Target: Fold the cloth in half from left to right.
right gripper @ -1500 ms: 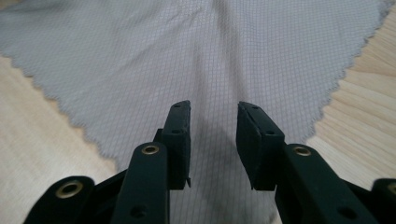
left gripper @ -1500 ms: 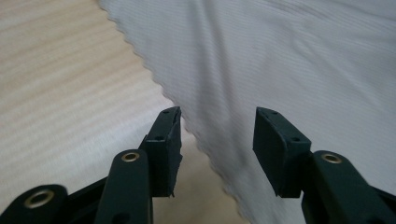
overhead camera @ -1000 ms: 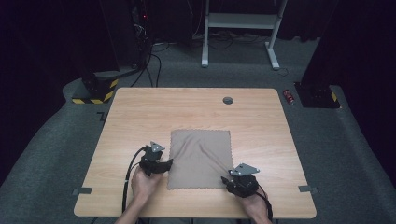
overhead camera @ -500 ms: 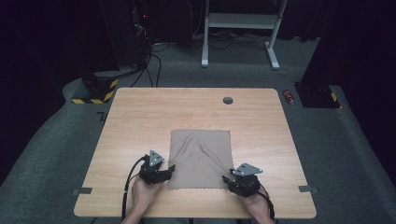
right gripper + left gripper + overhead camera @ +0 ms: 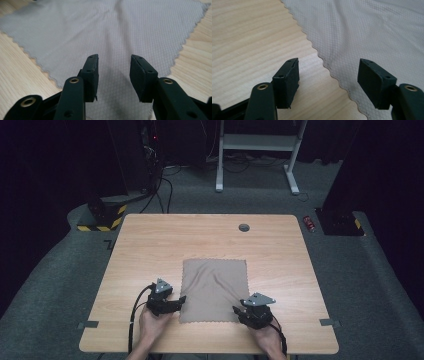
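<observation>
A grey cloth (image 5: 215, 290) with a scalloped edge lies flat on the wooden table (image 5: 150, 250), with a soft crease across its middle. My left gripper (image 5: 178, 301) sits at the cloth's near left corner. Its jaws have just been opening and stand wide in the left gripper view (image 5: 328, 82), with the cloth (image 5: 367, 32) edge lying between them, unpinched. My right gripper (image 5: 237, 310) rests at the near right corner. Its jaws (image 5: 113, 75) have just been closing a little but stay apart above the cloth (image 5: 100, 30), touching nothing.
A small dark round grommet (image 5: 244, 227) sits near the table's far edge. Bare wood (image 5: 249, 37) stretches left of the cloth. A white desk frame (image 5: 255, 150) and a red can (image 5: 310, 223) stand on the carpet beyond the table.
My left gripper has slid a little toward the near edge, down to the cloth's near left corner. The right gripper and the cloth have stayed put.
</observation>
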A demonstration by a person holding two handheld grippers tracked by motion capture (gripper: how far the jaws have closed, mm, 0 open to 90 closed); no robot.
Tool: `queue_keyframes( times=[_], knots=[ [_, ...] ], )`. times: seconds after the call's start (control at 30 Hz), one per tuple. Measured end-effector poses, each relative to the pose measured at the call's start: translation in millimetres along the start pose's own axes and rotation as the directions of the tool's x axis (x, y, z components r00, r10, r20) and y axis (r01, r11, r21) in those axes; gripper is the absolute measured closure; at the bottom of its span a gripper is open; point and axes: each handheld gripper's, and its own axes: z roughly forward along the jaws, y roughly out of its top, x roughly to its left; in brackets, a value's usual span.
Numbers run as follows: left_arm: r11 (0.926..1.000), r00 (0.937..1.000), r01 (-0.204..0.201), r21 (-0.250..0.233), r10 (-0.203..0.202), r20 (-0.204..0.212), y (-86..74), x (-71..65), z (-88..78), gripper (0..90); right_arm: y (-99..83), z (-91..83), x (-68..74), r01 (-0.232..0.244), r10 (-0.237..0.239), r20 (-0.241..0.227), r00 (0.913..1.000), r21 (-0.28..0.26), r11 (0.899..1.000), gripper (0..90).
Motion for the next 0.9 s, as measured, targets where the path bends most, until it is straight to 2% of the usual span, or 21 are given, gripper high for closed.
queue_keyframes(
  times=[0.07, 0.2, 0.37, 0.47, 0.5, 0.53, 0.6, 0.67, 0.77, 0.87, 0.9],
  knots=[
    [0.9998, 0.9997, 0.019, -0.006, -0.019, 0.014, 4.9, 3.9, -1.0, 34.6, 2.6, 0.8, 2.5, 0.008, -0.008, -0.007, 0.9999, -0.002, 1.0, 61.1],
    [0.9996, 0.9995, 0.029, -0.001, -0.029, 0.011, 15.5, 10.4, -0.2, 34.9, 7.0, 3.0, 8.5, 0.026, -0.026, -0.02, 0.9995, -0.023, 0.999, 66.7],
    [0.9986, 0.9985, 0.053, 0.002, -0.053, 0.014, 26.4, 18.8, 3.7, 36.7, 12.7, 9.0, 18.2, 0.06, -0.06, -0.05, 0.9969, -0.01, 0.998, 70.3],
    [0.9991, 0.9994, 0.036, 0.021, -0.036, -0.003, 32.8, 22.0, 7.6, 37.3, 16.3, 12.8, 22.9, 0.073, -0.073, -0.067, 0.9951, -0.007, 0.997, 71.5],
    [0.999, 0.9991, 0.043, 0.01, -0.043, -0.005, 34.1, 23.1, 8.7, 37.6, 17.4, 13.8, 24.4, 0.075, -0.076, -0.073, 0.9945, -0.008, 0.997, 71.8],
    [0.9984, 0.9985, 0.054, 0.018, -0.054, -0.004, 36.9, 24.9, 10.5, 38.8, 18.5, 15.0, 26.0, 0.079, -0.08, -0.079, 0.9937, -0.011, 0.997, 72.0],
    [0.9987, 0.9989, 0.044, 0.027, -0.044, -0.02, 41.5, 27.4, 13.8, 38.5, 20.4, 17.2, 29.8, 0.085, -0.086, -0.088, 0.9924, -0.015, 0.996, 72.3],
    [0.998, 0.9979, 0.062, 0.014, -0.062, -0.021, 45.4, 31.0, 17.2, 40.5, 22.5, 21.0, 36.6, 0.087, -0.088, -0.106, 0.9904, -0.016, 0.996, 72.6],
    [0.997, 0.9977, 0.06, 0.048, -0.059, -0.034, 51.9, 34.0, 26.2, 39.9, 25.3, 25.6, 44.0, 0.101, -0.102, -0.125, 0.9868, -0.016, 0.995, 72.7],
    [0.9965, 0.9966, 0.077, 0.032, -0.076, -0.034, 54.2, 38.2, 30.9, 41.1, 28.9, 29.9, 52.9, 0.109, -0.111, -0.147, 0.983, -0.02, 0.994, 72.8],
    [0.9954, 0.9963, 0.079, 0.053, -0.078, -0.036, 55.7, 39.8, 33.5, 40.9, 30.6, 32.3, 56.8, 0.115, -0.118, -0.158, 0.9804, -0.025, 0.993, 72.8]
  ],
)
